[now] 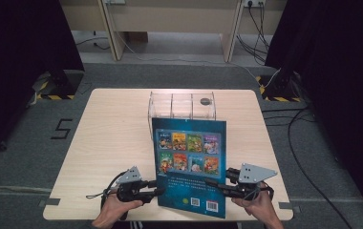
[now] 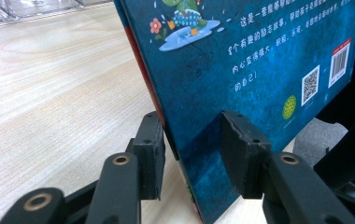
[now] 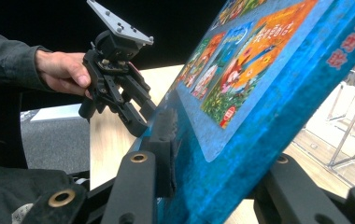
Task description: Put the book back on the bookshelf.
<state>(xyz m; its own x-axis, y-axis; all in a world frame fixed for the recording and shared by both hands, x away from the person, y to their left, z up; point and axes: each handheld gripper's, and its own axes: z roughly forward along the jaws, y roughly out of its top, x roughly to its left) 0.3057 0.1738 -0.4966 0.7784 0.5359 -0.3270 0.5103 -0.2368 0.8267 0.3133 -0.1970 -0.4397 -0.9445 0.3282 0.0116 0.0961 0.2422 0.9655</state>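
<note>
A blue picture book (image 1: 189,162) stands upright near the table's front edge, with its back cover of small pictures facing me. My left gripper (image 1: 159,191) clamps the book's lower left edge, and in the left gripper view its jaws sit either side of the book (image 2: 241,60) by the spine. At the lower right edge, my right gripper (image 1: 213,183) holds the book (image 3: 259,93) between its jaws. The left gripper (image 3: 143,116) and its hand show beyond the book in the right gripper view.
A clear acrylic organiser (image 1: 182,105) with three compartments stands just behind the book; a small dark round thing (image 1: 205,101) lies in its right one. Bare wooden table (image 1: 112,129) spreads to the left. Cables (image 1: 308,143) run over the floor at the right.
</note>
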